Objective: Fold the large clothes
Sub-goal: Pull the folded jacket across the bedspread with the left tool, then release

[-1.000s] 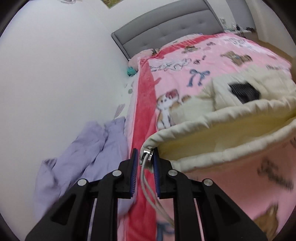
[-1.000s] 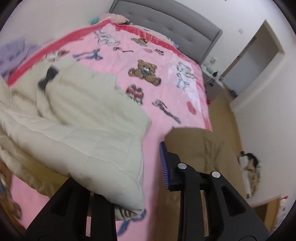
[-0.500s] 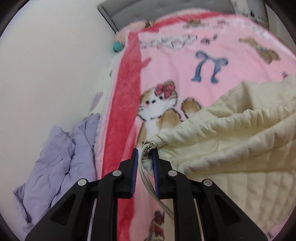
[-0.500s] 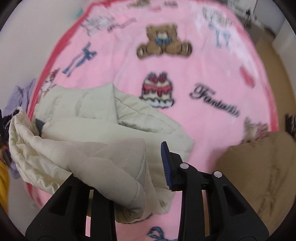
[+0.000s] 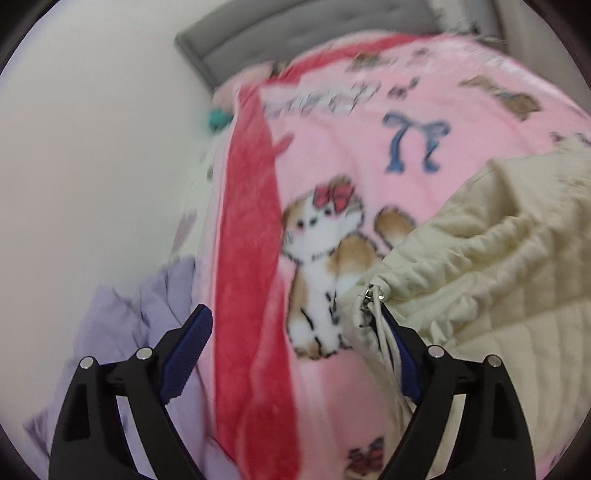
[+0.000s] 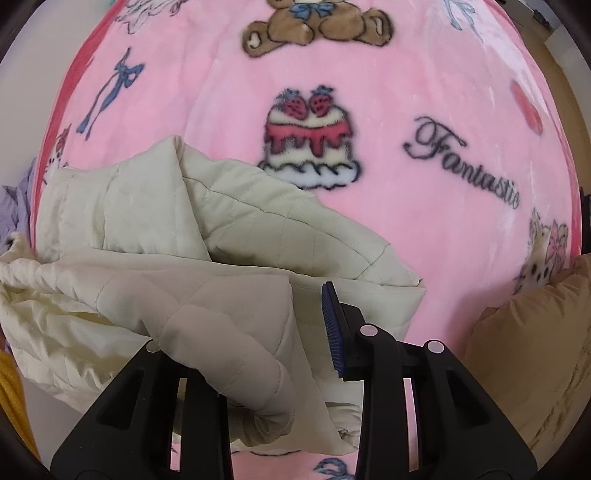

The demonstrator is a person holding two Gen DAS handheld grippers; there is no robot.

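A cream quilted jacket (image 5: pixel 498 258) lies bunched on the pink cartoon blanket (image 5: pixel 351 147). Its zip-and-drawstring corner (image 5: pixel 367 299) rests against the right finger of my left gripper (image 5: pixel 295 347). That gripper's jaws are opening wide and press on nothing. In the right wrist view the jacket (image 6: pixel 221 229) spreads over the blanket (image 6: pixel 424 221). A thick fold drapes over and hides the left finger of my right gripper (image 6: pixel 293 328), which points straight down, shut on that fold. Its blue right pad (image 6: pixel 330 328) shows.
A lilac cloth (image 5: pixel 122 325) lies heaped off the bed's left edge by the white wall. A grey headboard (image 5: pixel 295 33) stands at the far end. A tan garment (image 6: pixel 535 350) sits on the bed's right side. Something yellow (image 6: pixel 11 387) shows at lower left.
My left gripper opened and let go of the jacket's zip corner. Both grippers came down toward the bed. The right one tipped downward, and the jacket now rests on the blanket.
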